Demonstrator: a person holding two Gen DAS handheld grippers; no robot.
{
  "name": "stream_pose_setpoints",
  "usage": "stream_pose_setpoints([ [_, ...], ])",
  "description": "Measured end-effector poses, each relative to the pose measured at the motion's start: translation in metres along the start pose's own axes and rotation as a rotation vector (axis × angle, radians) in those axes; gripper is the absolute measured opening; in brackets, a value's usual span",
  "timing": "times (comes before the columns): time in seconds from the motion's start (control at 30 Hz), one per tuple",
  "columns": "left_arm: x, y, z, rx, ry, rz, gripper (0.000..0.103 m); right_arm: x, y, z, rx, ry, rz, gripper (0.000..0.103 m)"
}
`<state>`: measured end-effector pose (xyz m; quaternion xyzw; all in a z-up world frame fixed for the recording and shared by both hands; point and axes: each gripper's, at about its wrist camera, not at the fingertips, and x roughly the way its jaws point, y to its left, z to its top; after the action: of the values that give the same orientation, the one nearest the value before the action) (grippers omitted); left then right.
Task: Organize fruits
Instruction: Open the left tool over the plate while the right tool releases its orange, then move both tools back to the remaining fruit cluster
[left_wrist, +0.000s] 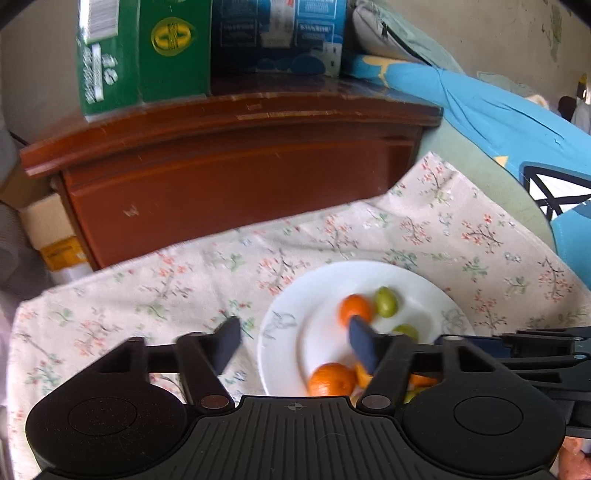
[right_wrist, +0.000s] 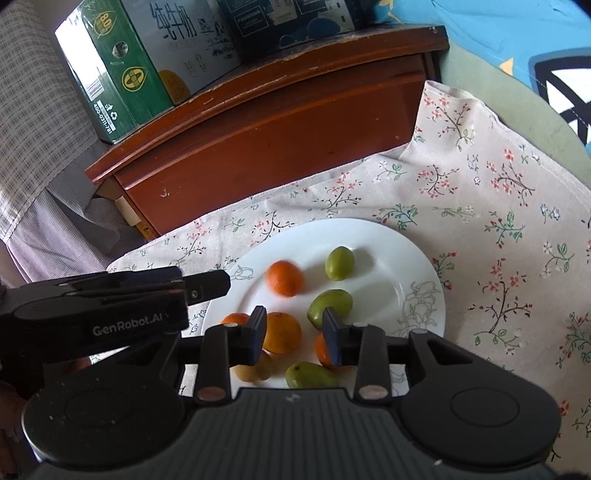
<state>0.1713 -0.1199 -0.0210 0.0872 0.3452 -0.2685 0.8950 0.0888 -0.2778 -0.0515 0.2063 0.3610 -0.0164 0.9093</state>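
Left tool (left_wrist: 295, 343): jaws spread wide, nothing between the pads; it hangs over the near left edge of the white plate (left_wrist: 317, 280), one finger above the floral cloth (left_wrist: 147, 280), the other above the fruit. In the right wrist view its black body enters from the left, beside the plate rim. Right tool (right_wrist: 295, 338): jaws drawn close with a narrow gap left, pads pressing on nothing visible; it sits low over the near part of the plate, with a large orange (right_wrist: 282, 332) seen in the gap below it. Fruit, all on the plate: one blurred orange (right_wrist: 284, 278) toward the far side; one small green fruit (right_wrist: 340, 263) just right of it; one larger green fruit (right_wrist: 330, 302) near the middle; a small orange (right_wrist: 236, 319) at the left rim; another orange (right_wrist: 322, 350), partly hidden behind the right finger; one elongated green fruit (right_wrist: 310, 374) and one brownish fruit (right_wrist: 258, 369) at the near edge. The plate rests on the floral cloth. Beyond: a dark wooden cabinet (right_wrist: 277, 122) carrying a green carton (right_wrist: 110, 74) and a dark blue box (left_wrist: 277, 33); blue bedding (left_wrist: 498, 122) lies to the right.
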Motion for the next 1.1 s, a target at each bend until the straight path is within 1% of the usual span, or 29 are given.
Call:
stream_pose_setpoints([
  [0.03, -0.001, -0.001, 0.001, 0.007, -0.003, 0.017, 0.071, 0.000, 0.000, 0.000, 0.005, -0.001, -0.003, 0.035],
  [0.1, -0.003, -0.001, 0.003, 0.013, -0.001, 0.047, 0.078, -0.001, -0.001, 0.000, 0.019, -0.001, -0.012, 0.043],
  [0.17, -0.005, 0.001, 0.004, 0.003, -0.003, 0.067, 0.083, -0.002, -0.002, -0.001, 0.031, 0.001, -0.013, 0.048],
  [0.2, -0.006, 0.002, 0.004, -0.004, 0.001, 0.072, 0.085, -0.003, -0.002, -0.001, 0.035, 0.001, -0.012, 0.049],
  [0.27, -0.007, 0.004, 0.003, -0.006, 0.026, 0.087, 0.085, -0.005, -0.001, -0.002, 0.032, 0.001, -0.011, 0.051],
  [0.3, -0.007, 0.004, 0.003, -0.003, 0.036, 0.096, 0.085, -0.006, 0.001, -0.003, 0.027, 0.001, -0.011, 0.053],
  [0.4, -0.013, 0.008, 0.001, -0.014, 0.044, 0.118, 0.085, -0.010, 0.007, -0.005, 0.012, -0.005, -0.007, 0.059],
  [0.47, -0.020, 0.014, -0.002, -0.042, 0.047, 0.111, 0.085, -0.014, 0.011, -0.006, -0.002, -0.007, -0.006, 0.062],
  [0.57, -0.032, 0.023, -0.007, -0.098, 0.036, 0.120, 0.085, -0.019, 0.015, -0.008, -0.011, -0.005, -0.007, 0.072],
  [0.67, -0.041, 0.034, -0.012, -0.143, 0.030, 0.121, 0.088, -0.024, 0.018, -0.010, -0.008, -0.002, -0.010, 0.078],
  [0.73, -0.048, 0.040, -0.016, -0.179, 0.024, 0.125, 0.088, -0.029, 0.021, -0.011, -0.007, -0.009, -0.022, 0.083],
  [0.8, -0.054, 0.047, -0.021, -0.229, 0.028, 0.110, 0.092, -0.035, 0.023, -0.014, -0.006, -0.022, -0.032, 0.092],
  [0.87, -0.060, 0.054, -0.025, -0.276, 0.040, 0.073, 0.093, -0.038, 0.027, -0.016, -0.014, -0.026, -0.037, 0.095],
  [0.93, -0.067, 0.058, -0.031, -0.294, 0.038, 0.054, 0.093, -0.041, 0.031, -0.019, -0.027, -0.024, -0.043, 0.096],
  [1.03, -0.079, 0.058, -0.040, -0.293, 0.033, 0.065, 0.096, -0.045, 0.036, -0.025, -0.046, -0.039, -0.064, 0.099],
  [1.1, -0.086, 0.058, -0.047, -0.298, 0.039, 0.055, 0.096, -0.048, 0.040, -0.030, -0.067, -0.043, -0.076, 0.101],
])
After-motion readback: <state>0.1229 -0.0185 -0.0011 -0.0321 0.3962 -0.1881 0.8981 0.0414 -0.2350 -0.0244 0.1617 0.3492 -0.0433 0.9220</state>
